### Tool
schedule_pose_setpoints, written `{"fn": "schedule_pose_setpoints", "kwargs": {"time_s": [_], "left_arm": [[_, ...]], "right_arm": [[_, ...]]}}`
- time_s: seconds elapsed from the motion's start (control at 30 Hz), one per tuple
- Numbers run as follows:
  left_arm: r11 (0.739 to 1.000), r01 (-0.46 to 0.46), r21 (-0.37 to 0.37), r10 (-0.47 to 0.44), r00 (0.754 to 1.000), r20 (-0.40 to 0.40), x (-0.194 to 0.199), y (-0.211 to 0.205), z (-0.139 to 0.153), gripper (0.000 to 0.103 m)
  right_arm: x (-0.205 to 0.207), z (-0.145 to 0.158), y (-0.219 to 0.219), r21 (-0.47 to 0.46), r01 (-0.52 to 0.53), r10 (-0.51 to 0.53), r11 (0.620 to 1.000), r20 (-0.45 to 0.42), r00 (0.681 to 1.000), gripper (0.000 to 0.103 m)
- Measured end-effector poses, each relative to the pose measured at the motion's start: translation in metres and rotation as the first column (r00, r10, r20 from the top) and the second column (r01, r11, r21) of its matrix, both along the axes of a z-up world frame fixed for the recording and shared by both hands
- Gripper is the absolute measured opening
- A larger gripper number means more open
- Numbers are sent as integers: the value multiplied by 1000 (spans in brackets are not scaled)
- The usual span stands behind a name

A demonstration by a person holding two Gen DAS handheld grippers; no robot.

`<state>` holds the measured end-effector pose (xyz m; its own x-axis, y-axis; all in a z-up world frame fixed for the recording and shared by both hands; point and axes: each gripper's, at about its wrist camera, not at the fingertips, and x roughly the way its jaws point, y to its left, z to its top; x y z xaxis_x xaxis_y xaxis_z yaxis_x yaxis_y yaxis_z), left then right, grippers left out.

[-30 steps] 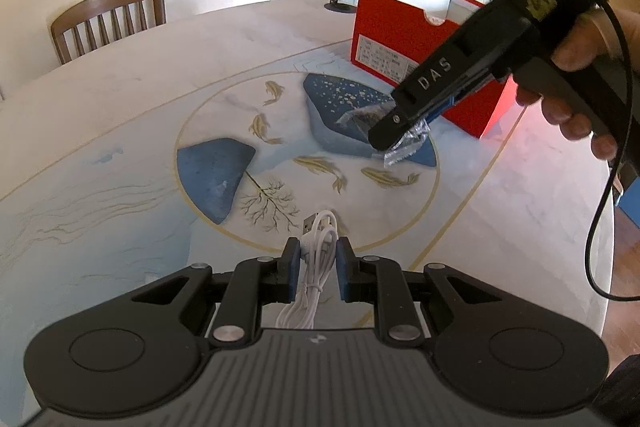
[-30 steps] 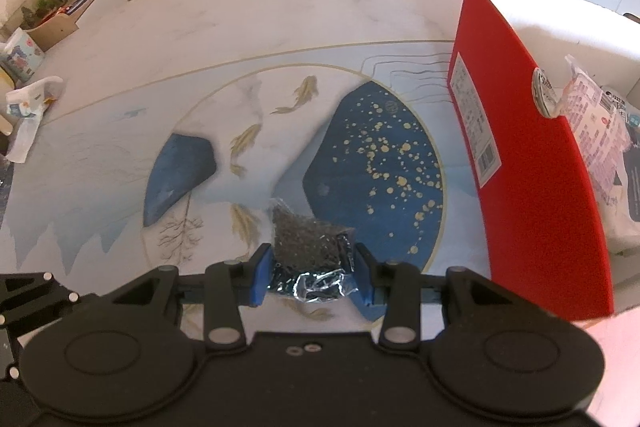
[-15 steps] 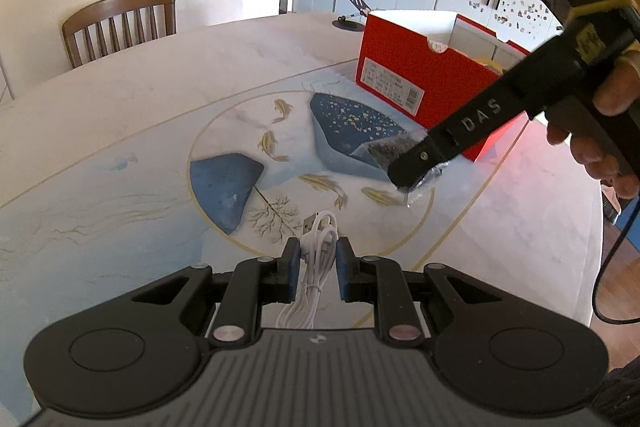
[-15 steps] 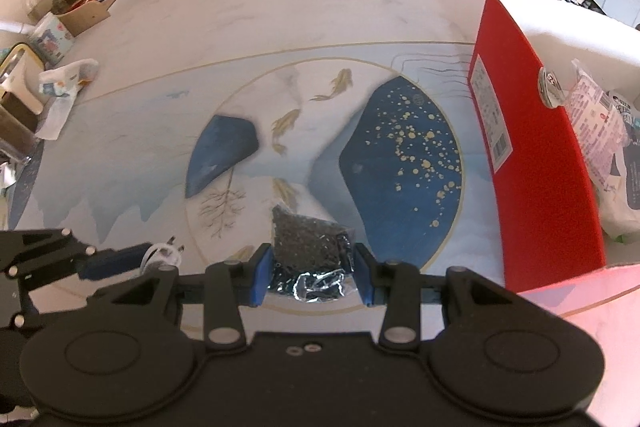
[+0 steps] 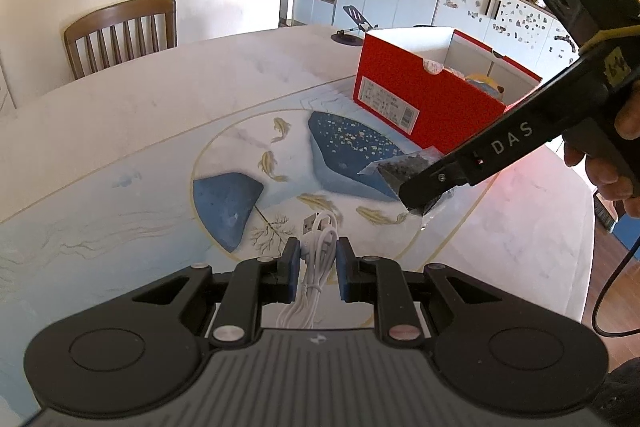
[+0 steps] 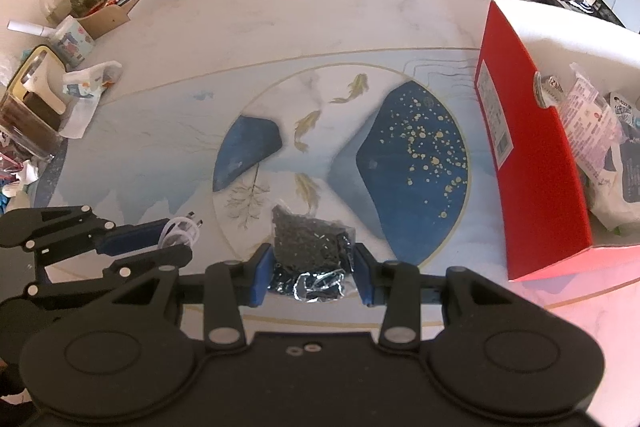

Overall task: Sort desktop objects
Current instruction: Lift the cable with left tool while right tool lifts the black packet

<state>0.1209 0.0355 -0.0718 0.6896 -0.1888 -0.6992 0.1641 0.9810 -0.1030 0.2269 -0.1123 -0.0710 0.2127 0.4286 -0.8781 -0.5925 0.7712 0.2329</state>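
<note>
Both grippers have lifted higher off the table [image 6: 280, 7]. The left gripper [image 5: 317, 259] pinches a coiled white cable [image 5: 318, 255]; the right gripper [image 6: 313, 269] clamps a crinkly clear bag [image 6: 308, 243] of dark granules.

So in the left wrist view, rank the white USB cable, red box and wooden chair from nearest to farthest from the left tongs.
1. White USB cable: clamped in the left tongs.
2. Red box: ahead, to the right, on the table.
3. Wooden chair: beyond the table's far edge, to the left.
</note>
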Motion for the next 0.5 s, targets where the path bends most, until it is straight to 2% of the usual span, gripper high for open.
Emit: {"fn": "schedule_pose_setpoints", "kwargs": {"time_s": [0.03,0.07,0.17,0.5], "left_arm": [[1000,0,0,0,1000,2,0,0,1,17],[1000,-1,0,1,1000,4,0,0,3,12],[1000,0,-9,0,1000,5,0,0,7,7],[1000,-7,0,7,1000,0,0,-3,9,6]], "right_arm": [[-1,2,-1,3,-3,3,1000,2,1000,41],[-1,4,-1,6,-6,6,1000,3,1000,41],[-3,10,-4,13,-15,14,1000,12,1000,41],[-1,21,-15,25,-8,7,1000,31,999,41]]}}
